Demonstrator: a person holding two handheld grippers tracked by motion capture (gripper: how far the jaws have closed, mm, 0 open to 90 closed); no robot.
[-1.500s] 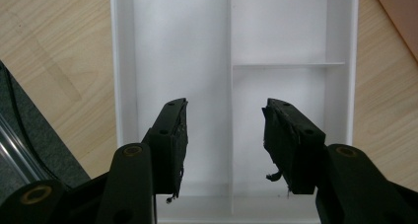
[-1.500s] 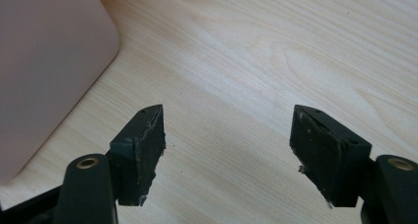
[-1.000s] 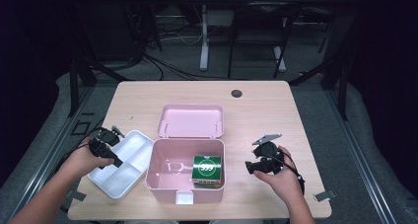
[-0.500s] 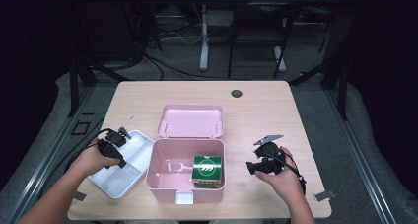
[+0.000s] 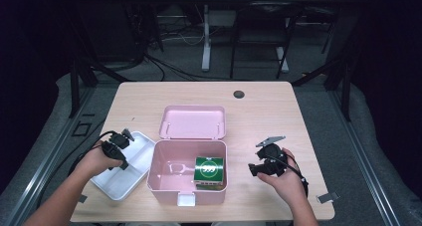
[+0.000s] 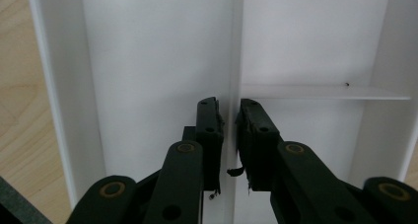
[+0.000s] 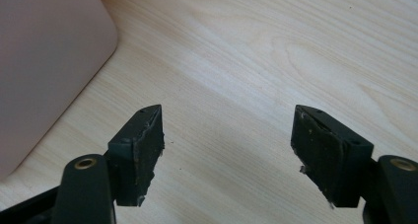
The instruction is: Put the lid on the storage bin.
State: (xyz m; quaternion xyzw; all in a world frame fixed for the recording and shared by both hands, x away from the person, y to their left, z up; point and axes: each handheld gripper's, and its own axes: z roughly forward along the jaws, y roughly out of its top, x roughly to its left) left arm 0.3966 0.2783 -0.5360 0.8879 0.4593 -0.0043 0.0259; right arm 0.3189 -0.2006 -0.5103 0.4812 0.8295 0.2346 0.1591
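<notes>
over the white divided tray (image 5: 119, 173) at the table's (image 5: 278, 111) near left, the left hand (image 5: 99, 159) reaches in from below, forearm angled toward the pink box (image 5: 186, 173), and tips the left gripper (image 5: 122, 154) down into the tray. its jaws have just been closing — in the left gripper view the pads (image 6: 209, 130) stand either side of the tray's upright divider (image 6: 235, 46), narrow, seemingly pinching it. right of the box, the right hand (image 5: 283, 178) rests low above the bare wood — the right gripper (image 5: 255, 170) points toward the box wall, jaws wide with nothing between them. inside the box sits a green carton (image 5: 209, 171); the hinged lid (image 5: 193, 121) lies open behind.
</notes>
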